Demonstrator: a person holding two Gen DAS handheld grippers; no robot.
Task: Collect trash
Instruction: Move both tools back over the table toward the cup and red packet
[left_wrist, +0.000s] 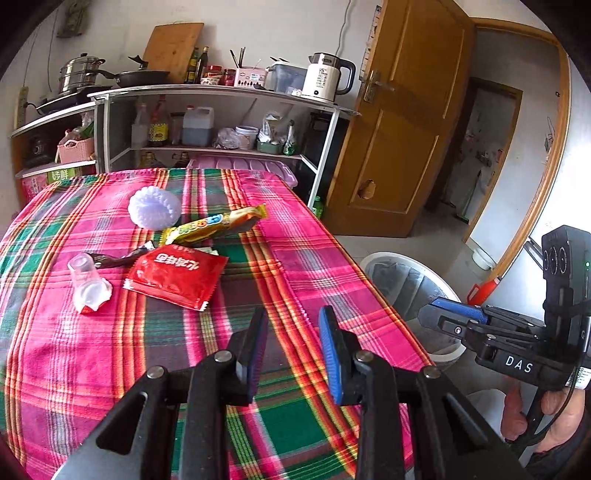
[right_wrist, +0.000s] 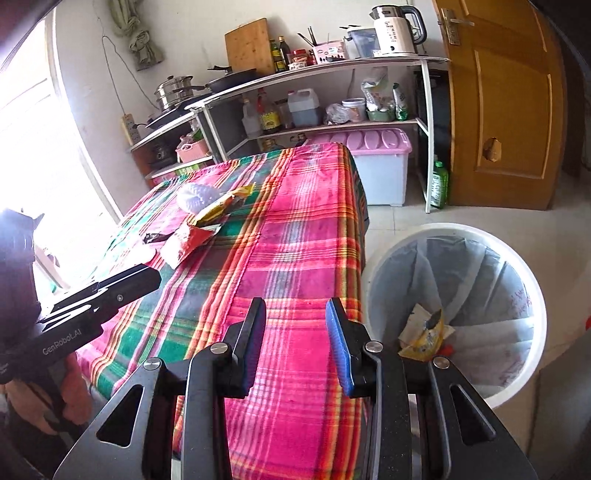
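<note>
The trash lies in a loose cluster on the plaid-clothed tabletop (left_wrist: 303, 266), toward 10 o'clock in the left wrist view. A red sachet (left_wrist: 177, 275) lies flat nearest the camera. A dark wrapper (left_wrist: 118, 258) sits at its 10 o'clock, touching its upper corner, and a yellow snack wrapper (left_wrist: 218, 225) lies just at its 12 o'clock. A clear plastic cup (left_wrist: 86, 282) lies tipped on its side at the sachet's 9 o'clock, a little apart. A pale ribbed plastic cup (left_wrist: 154, 207) rests at the far end, beside the yellow wrapper.

On the floor at the tabletop's 3 o'clock stands a white bin with a liner (right_wrist: 391, 258); a yellow wrapper (right_wrist: 424, 336) already lies at its bottom.

The left hand-held gripper (left_wrist: 293, 325) hovers over bare cloth, its jaws released with nothing between them. The right hand-held gripper (right_wrist: 295, 317) hangs over the tabletop's edge next to the bin, its jaws likewise parted and empty.
</note>
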